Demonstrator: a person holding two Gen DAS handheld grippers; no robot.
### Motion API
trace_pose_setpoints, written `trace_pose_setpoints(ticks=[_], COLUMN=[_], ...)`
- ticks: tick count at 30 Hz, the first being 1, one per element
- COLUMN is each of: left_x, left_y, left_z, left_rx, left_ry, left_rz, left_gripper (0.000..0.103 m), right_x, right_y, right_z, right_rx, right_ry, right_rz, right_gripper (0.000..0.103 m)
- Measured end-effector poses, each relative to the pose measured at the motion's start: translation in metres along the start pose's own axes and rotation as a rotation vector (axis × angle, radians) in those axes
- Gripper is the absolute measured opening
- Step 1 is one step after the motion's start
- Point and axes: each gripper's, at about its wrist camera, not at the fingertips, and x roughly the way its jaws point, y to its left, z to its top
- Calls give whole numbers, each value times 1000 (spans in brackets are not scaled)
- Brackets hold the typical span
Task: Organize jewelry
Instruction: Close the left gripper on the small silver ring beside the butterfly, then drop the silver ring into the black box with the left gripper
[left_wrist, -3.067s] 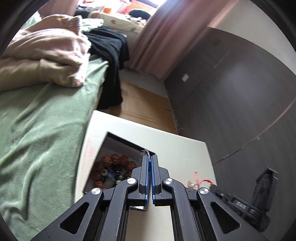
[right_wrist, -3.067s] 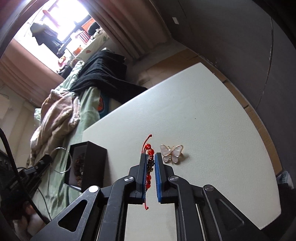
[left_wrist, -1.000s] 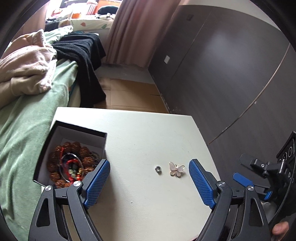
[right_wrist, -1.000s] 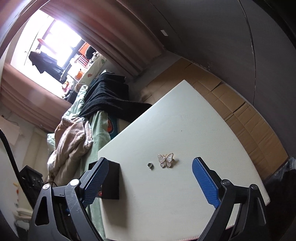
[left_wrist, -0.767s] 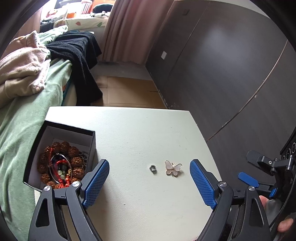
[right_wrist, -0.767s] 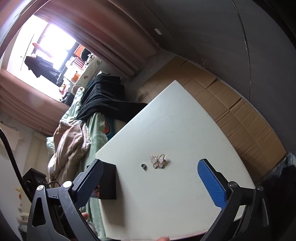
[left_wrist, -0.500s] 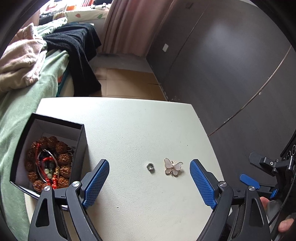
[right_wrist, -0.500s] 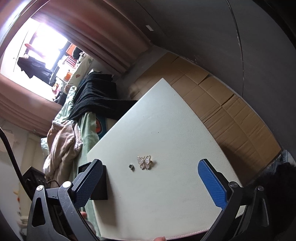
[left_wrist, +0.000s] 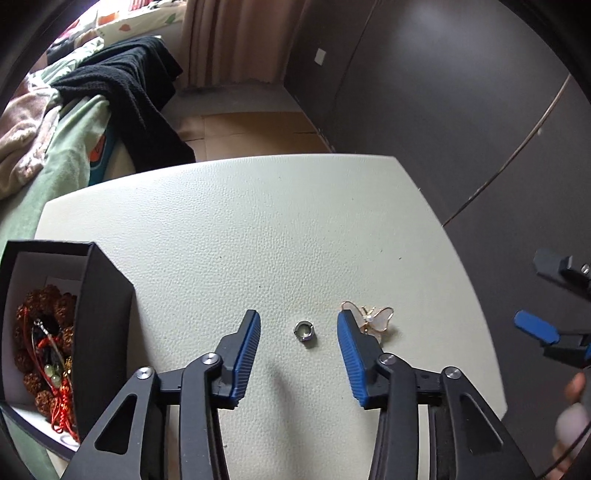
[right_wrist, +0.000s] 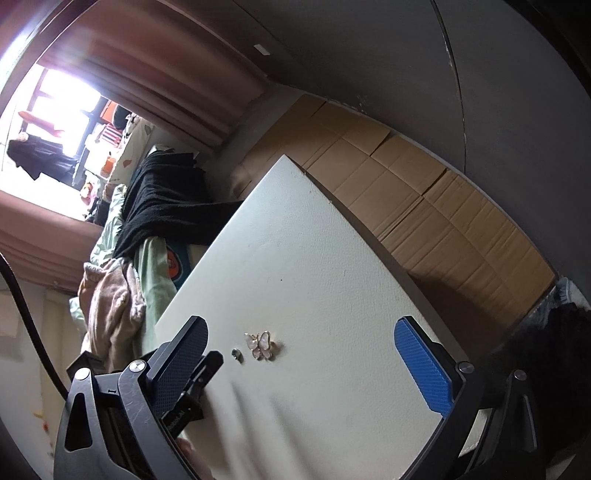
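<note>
Black box holds beaded bracelets.

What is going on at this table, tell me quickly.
A person is tidying jewelry with a gripper in each hand. The left gripper has just been closing around a small silver ring on the white table, its pads not yet touching it. A butterfly brooch lies beside the ring. The right gripper hangs wide open and empty. The black box at the left already holds beads and a red cord.
</note>
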Motion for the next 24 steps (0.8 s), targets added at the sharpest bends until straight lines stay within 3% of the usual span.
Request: trace_pose_setpoints(ticks=[2, 6, 9, 10, 16, 24], left_x=[5, 16, 16, 16, 1, -42], left_y=[-4, -11, -15, -15, 3, 33], left_z=[0, -3, -5, -5, -3, 8], left_rx=[24, 76, 109, 112, 43, -41], left_ry=[6, 36, 27, 23, 9, -72], left_rz=[14, 64, 94, 99, 52, 21], left_gripper=[42, 24, 22, 12, 13, 13], right_x=[3, 9, 15, 16, 26, 51], right_y=[3, 8, 11, 11, 21, 45], right_z=[1, 4, 4, 3, -4, -20], right_rx=[-10, -31, -43, -46, -101, -206], right_ry=[0, 14, 31, 34, 61, 111], right_rz=[-2, -5, -12, -13, -30, -70], right_gripper=[101, 96, 95, 95, 95, 81])
